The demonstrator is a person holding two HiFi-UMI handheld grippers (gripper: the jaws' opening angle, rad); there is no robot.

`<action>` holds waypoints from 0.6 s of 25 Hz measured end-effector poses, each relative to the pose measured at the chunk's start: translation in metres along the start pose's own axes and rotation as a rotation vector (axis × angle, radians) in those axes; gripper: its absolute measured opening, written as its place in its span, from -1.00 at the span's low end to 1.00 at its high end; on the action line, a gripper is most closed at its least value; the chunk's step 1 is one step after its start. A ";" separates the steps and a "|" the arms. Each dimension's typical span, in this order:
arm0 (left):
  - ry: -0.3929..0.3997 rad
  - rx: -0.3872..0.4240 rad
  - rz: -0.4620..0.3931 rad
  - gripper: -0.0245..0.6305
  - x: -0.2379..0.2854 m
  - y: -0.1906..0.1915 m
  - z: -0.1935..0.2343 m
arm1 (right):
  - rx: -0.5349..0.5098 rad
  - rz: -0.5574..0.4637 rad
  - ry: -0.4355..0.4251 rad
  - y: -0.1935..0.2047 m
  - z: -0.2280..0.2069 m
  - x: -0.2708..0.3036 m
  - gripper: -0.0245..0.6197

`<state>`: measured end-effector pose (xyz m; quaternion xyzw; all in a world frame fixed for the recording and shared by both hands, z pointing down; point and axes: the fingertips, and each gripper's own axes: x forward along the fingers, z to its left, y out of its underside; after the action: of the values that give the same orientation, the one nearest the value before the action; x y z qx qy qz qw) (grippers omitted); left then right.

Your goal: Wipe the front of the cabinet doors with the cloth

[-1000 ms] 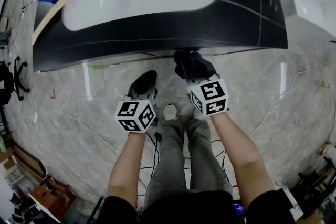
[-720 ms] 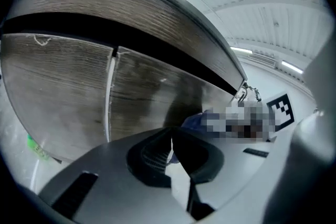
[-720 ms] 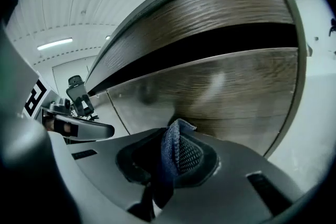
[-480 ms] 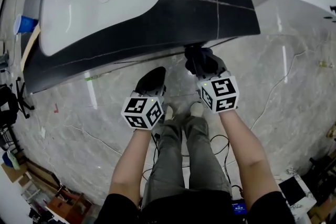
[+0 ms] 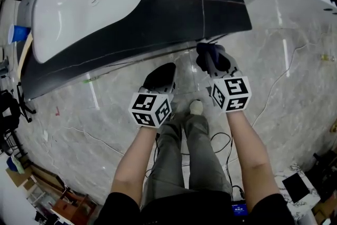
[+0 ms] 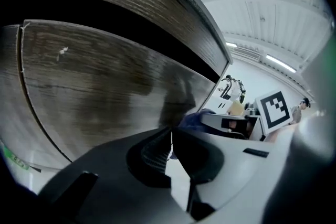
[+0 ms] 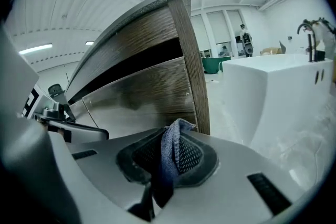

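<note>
A person stands over a black counter (image 5: pixel 174 13) with a white sink (image 5: pixel 84 2), upper left in the head view, holding a gripper in each hand. The right gripper (image 5: pixel 211 55), right of centre, is clamped on a blue cloth (image 7: pixel 169 150) that pokes up between its jaws. In that gripper's own view the cloth's tip sits close before the wood-grain cabinet door (image 7: pixel 144 93); contact cannot be made out. The left gripper (image 5: pixel 159 76), at centre, has its jaws pressed together on nothing and points at the door's face. Marble floor (image 5: pixel 295 92) fills the lower frame.
</note>
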<state>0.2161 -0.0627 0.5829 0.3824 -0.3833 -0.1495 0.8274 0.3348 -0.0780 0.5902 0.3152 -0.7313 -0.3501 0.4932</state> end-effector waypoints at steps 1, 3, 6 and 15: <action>-0.001 0.003 0.004 -0.88 -0.002 0.002 0.001 | 0.005 -0.002 -0.005 0.001 0.003 -0.002 -0.77; -0.009 0.002 0.008 -0.88 -0.007 0.005 0.005 | 0.008 -0.002 -0.024 0.003 0.014 -0.006 -0.77; -0.028 -0.007 0.002 -0.88 -0.017 0.007 0.017 | 0.005 0.005 -0.067 0.009 0.040 -0.007 -0.77; -0.100 -0.054 -0.013 -0.88 -0.068 0.030 0.066 | -0.054 0.065 -0.207 0.038 0.136 0.012 -0.77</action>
<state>0.1203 -0.0411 0.5973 0.3545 -0.4174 -0.1840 0.8163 0.1984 -0.0387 0.5911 0.2400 -0.7785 -0.3841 0.4345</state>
